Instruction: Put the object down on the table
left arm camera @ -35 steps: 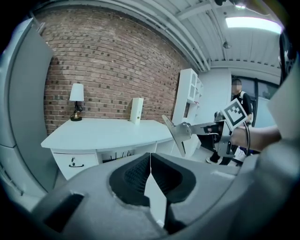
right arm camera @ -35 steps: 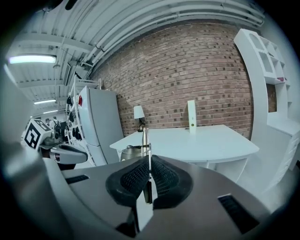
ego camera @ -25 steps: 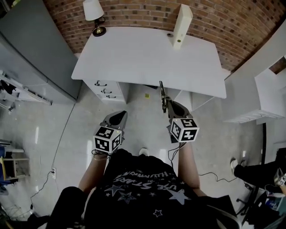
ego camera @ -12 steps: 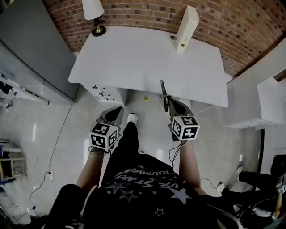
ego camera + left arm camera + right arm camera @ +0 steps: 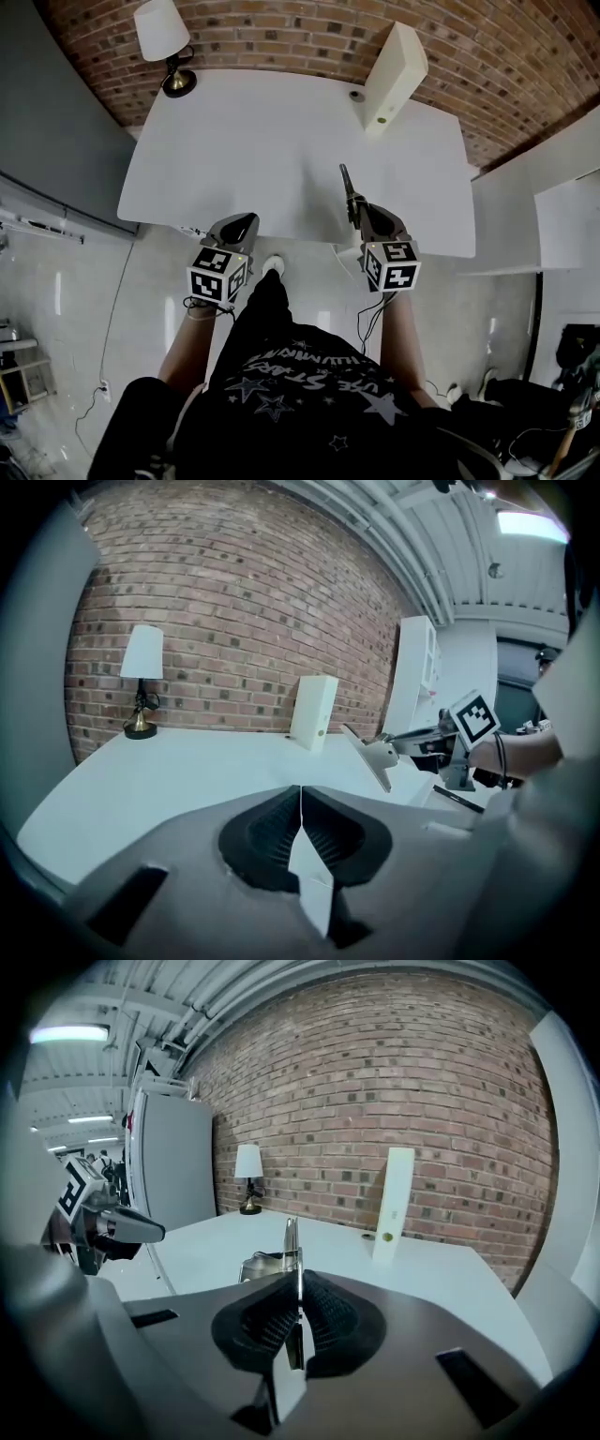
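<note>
Carry-in step, nothing set down yet. R gripper (image 5: 359, 212) is clamped on a thin metal tool (image 5: 346, 186), held over the near right part of the table (image 5: 262, 131) and apparently clear of it. L gripper (image 5: 244, 223) has fingers together, nothing btwn. Next: lower, lay the tool flat, then let go. L gripper view shows the tool's broad side; R gripper view shows only its edge.

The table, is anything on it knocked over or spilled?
No, nothing stands out. The lamp and the tall white box both stand upright at the back of the table, and no spill shows.
</note>
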Demonstrator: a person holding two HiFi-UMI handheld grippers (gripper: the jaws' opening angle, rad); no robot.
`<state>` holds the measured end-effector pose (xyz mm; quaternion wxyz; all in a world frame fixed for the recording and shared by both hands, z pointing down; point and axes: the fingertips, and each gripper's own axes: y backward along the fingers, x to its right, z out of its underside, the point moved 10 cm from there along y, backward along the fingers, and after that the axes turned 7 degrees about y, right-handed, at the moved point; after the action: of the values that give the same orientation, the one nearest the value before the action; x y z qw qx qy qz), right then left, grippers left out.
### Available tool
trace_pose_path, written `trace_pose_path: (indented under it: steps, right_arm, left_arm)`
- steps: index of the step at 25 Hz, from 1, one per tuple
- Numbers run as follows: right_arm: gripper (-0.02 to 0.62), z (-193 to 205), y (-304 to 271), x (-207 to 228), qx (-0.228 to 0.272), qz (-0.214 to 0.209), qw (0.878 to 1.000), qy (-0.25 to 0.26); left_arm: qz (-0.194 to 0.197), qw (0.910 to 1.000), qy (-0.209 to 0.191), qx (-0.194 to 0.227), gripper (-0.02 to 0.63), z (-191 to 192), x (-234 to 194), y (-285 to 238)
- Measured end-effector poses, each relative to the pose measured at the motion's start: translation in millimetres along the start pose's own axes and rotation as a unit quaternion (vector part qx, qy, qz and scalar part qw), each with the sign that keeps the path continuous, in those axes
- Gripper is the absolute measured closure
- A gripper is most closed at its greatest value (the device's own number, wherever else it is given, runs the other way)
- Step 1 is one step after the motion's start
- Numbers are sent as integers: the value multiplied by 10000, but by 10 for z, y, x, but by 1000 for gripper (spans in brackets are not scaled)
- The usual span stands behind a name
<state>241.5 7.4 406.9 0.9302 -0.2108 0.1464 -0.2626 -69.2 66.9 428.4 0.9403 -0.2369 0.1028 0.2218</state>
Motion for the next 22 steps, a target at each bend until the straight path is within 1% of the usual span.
trace_pose_path:
  steps: [3, 6, 8, 10, 12, 15, 17, 22]
  right_arm:
    - [584, -190, -418, 107, -129, 36, 9994, 319]
    - [584, -351, -804, 168, -276, -26, 9952, 942]
    - [584, -465, -1034, 179, -412, -106, 9885, 1454]
    - [584, -587, -1257, 189, -485, -197, 9773, 2054]
    - [584, -698, -1482, 209, -557, -247, 9632, 2616]
    - [584, -807, -1826, 255, -653, -241, 9417, 3291]
    - [584, -866, -2038, 289, -669, -202, 9295, 3621]
    - [584, -991, -2492, 346, -618, -39, 9064, 4179]
  left_arm:
    - [89, 9999, -14, -86, 586, -232, -264, -310]
    - [118, 9998, -8, -129, 584, -435, -505, -575]
    - [118, 9998, 42, -161, 586, -550, -645, -718]
    - [124, 9997, 82, -203, 584, -653, -779, -854]
    - [132, 9996, 96, -251, 584, -747, -917, -997]
    - [145, 9994, 88, -297, 586, -872, -1116, -1208]
    - [165, 9994, 81, -303, 586, -953, -1237, -1339]
    - [207, 9992, 107, -332, 586, -1123, -1498, -1602]
